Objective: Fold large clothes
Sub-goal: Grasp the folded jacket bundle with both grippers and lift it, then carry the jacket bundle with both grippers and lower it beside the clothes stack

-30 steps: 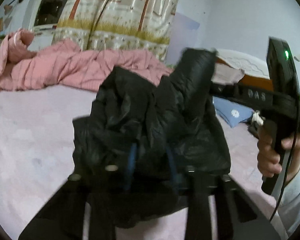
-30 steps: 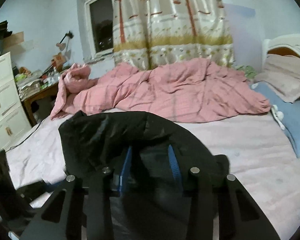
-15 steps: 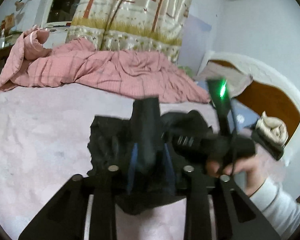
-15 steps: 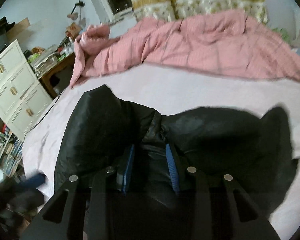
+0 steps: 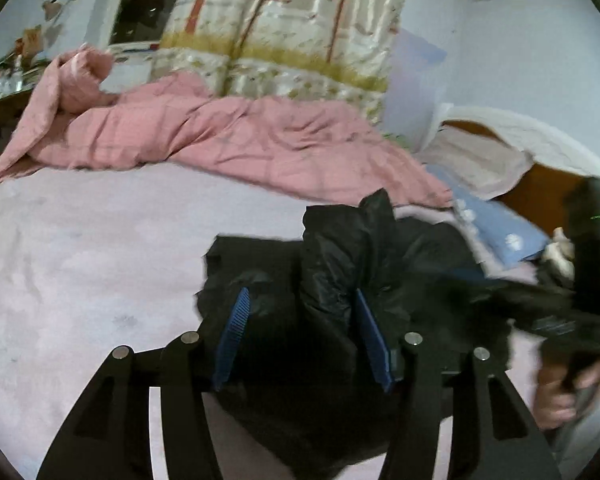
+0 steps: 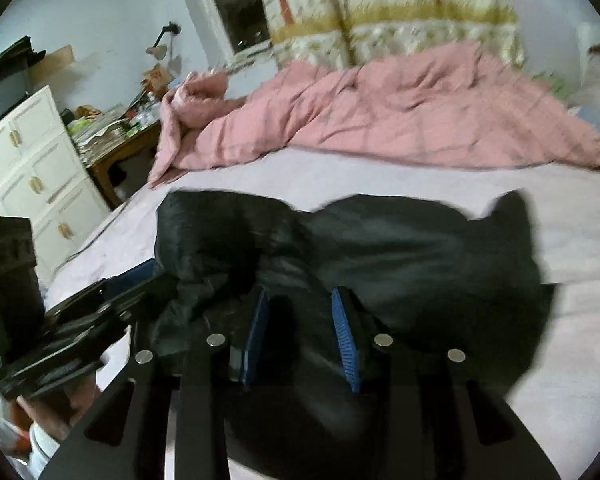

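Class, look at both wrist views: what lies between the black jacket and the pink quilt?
Only bare bed sheet separates the black jacket from the pink quilt; both views show it.

A bedroom in a home is shown. Most of both views is taken up by a bed (image 5: 80, 240) covered with a pale pink sheet, on which a crumpled pink quilt (image 6: 380, 120) is heaped along the far side. A blue pillow (image 5: 496, 228) with white flowers and a wooden headboard (image 5: 540, 184) are seen at the bed's head. A window (image 6: 236, 12) is partly covered by a patterned curtain (image 5: 292, 24). A white cabinet (image 6: 32, 176) with drawers and a cluttered wooden table (image 6: 120, 148) are placed against the wall, where a lamp (image 6: 160, 46) is mounted.
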Motion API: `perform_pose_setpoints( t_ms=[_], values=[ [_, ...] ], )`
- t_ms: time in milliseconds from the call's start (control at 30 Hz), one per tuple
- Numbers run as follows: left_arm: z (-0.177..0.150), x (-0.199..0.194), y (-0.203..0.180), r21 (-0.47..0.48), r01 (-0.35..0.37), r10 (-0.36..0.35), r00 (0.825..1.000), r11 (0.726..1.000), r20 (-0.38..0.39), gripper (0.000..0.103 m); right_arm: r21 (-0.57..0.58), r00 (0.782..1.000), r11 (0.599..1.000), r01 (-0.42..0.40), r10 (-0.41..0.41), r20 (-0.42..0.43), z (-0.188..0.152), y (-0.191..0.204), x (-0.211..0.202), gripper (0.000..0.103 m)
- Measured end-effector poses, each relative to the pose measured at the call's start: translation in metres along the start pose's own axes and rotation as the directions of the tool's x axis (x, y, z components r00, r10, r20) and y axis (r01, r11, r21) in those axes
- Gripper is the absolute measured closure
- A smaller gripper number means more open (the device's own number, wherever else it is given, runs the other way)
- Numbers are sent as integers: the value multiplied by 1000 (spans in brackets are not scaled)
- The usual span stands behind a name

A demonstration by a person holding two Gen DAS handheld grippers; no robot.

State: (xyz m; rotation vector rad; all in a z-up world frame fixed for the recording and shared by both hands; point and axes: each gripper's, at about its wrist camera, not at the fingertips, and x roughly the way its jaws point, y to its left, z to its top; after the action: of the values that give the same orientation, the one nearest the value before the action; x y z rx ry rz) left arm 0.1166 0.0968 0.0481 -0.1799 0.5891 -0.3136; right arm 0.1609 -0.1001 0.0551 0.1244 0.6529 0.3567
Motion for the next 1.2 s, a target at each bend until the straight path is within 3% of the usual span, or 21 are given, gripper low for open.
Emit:
perform_pose_setpoints(
  t_ms=[33, 133, 167, 233, 300, 533, 733, 867, 900, 933, 967, 1000, 1033, 1100, 1200],
  values=[
    [-3, 4, 5, -21, -3, 2, 1000, 1000, -18, 49, 6, 999, 1000, 29, -29, 15, -1, -6, -6, 64],
    [-11, 18, 22, -116, 4, -14, 996, 993, -85, 42, 39, 994, 995, 95, -97, 43, -7, -29, -20, 42],
    [-13, 22, 26, -140, -5, -9, 995, 990, -103, 39, 59, 994, 993, 105, -107, 34, -10, -38, -21, 42],
    [-19, 25, 33, -174, -30, 9, 993, 984, -121, 23, 96, 994, 990, 104, -105, 9, -14, -53, -21, 40],
    [-26, 31, 38, -205, -40, 10, 990, 978, -143, 20, 145, 997, 987, 76, -76, -7, -22, -67, -19, 36],
    [-56, 53, 46, -316, 16, -93, 969, 949, -230, 19, 210, 999, 978, 10, 1, -52, -46, -86, -9, 16],
    [-60, 49, 50, -375, 83, -177, 959, 923, -222, 13, 365, 985, 925, -104, 146, -89, -68, -112, 6, 12],
    [-60, 49, 49, -402, 111, -216, 950, 909, -226, 11, 454, 955, 866, -210, 282, -95, -76, -121, 26, 11],
    [-60, 49, 48, -405, 114, -221, 948, 907, -227, 16, 458, 949, 861, -223, 298, -99, -77, -120, 29, 14],
    [-58, 51, 46, -417, 129, -238, 946, 900, -221, 34, 446, 955, 869, -216, 283, -88, -75, -117, 26, 26],
    [-57, 49, 44, -445, 160, -276, 938, 881, -209, 42, 414, 964, 887, -206, 257, -72, -71, -113, 20, 39],
    [-54, 47, 40, -452, 173, -288, 937, 875, -199, 55, 383, 969, 902, -198, 238, -60, -68, -108, 15, 44],
    [-50, 43, 35, -432, 170, -275, 942, 886, -192, 61, 355, 975, 916, -188, 219, -49, -65, -104, 10, 50],
    [-40, 36, 19, -379, 172, -254, 951, 909, -178, 68, 307, 986, 940, -150, 165, -23, -58, -98, -4, 55],
    [-26, 37, -2, -373, 224, -297, 943, 901, -151, 70, 255, 994, 961, -108, 100, 43, -50, -101, -35, 57]
  ],
)
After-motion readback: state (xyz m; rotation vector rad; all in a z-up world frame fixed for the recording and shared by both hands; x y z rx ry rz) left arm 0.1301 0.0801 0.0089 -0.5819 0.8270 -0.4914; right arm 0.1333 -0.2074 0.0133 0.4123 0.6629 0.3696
